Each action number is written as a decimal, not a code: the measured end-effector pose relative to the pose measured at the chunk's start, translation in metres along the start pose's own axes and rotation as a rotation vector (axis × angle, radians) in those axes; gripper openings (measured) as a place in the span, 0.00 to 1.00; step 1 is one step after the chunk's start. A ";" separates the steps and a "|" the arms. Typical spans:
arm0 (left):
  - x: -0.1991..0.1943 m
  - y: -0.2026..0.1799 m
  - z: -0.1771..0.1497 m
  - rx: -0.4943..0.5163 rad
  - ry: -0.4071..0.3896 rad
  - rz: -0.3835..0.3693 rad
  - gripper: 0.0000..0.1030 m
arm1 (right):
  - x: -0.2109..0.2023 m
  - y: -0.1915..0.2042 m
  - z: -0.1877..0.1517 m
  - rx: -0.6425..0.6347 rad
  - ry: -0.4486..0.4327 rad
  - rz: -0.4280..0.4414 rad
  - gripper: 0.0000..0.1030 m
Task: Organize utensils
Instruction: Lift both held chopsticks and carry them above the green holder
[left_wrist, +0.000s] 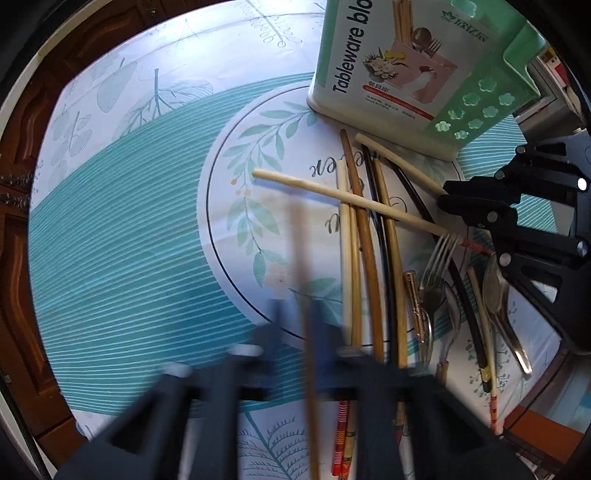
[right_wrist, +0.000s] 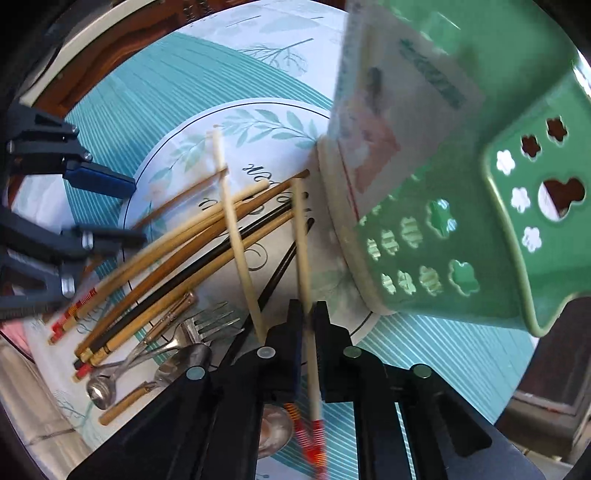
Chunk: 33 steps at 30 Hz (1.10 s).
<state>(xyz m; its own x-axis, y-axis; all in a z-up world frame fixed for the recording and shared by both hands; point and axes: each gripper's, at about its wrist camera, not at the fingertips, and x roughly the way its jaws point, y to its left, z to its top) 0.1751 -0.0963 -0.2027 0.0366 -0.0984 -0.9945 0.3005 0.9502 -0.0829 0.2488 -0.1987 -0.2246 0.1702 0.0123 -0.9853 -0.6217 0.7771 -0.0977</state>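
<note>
Loose pile of chopsticks (left_wrist: 369, 236) lies on the round table (left_wrist: 110, 258), toward its right edge in the left wrist view, mixed with a fork (left_wrist: 436, 266) and spoons (left_wrist: 495, 288). One pale chopstick (left_wrist: 332, 195) lies crosswise over the others. Some sticks have red-striped ends (left_wrist: 341, 439) pointing at the near edge.

Left gripper (left_wrist: 295, 332) is blurred; its jaws are together on a brown chopstick (left_wrist: 301, 258) that runs up between them, tip over the table's middle. I think it is lifted off the cloth, but the blur makes that hard to say.

Right gripper (right_wrist: 308, 317) is clamped on a light chopstick (right_wrist: 303, 236), red-striped end toward the camera, far tip close to the holder's base. A second pale chopstick (right_wrist: 236, 229) sits just beside it on the pile.

Green utensil holder (left_wrist: 424, 74) stands upright at the far side of the pile, near the middle ring of the cloth. It has flower-shaped holes (right_wrist: 436, 218) in its side and a printed label (left_wrist: 388, 59) reading "Tableware".

Table is covered with a tablecloth (left_wrist: 129, 229): teal striped band, white centre circle with leaf prints and script lettering. Dark carved wood (left_wrist: 14, 177) shows past the table's left edge. Each gripper shows in the other's view at the side.
</note>
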 end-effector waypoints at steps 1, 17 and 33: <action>0.000 0.001 -0.001 -0.017 0.005 -0.018 0.04 | -0.004 0.012 -0.006 -0.010 -0.007 -0.007 0.05; -0.117 -0.026 -0.046 0.003 -0.412 0.088 0.04 | -0.175 0.091 -0.177 0.217 -0.518 -0.104 0.05; -0.272 -0.029 0.043 -0.155 -0.865 0.047 0.04 | -0.443 0.083 -0.297 0.600 -1.084 -0.152 0.05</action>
<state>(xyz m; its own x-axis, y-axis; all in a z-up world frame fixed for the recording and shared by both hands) 0.1976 -0.1104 0.0733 0.7738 -0.1885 -0.6047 0.1504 0.9821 -0.1137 -0.1053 -0.3263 0.1620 0.9290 0.1875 -0.3192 -0.1421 0.9768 0.1600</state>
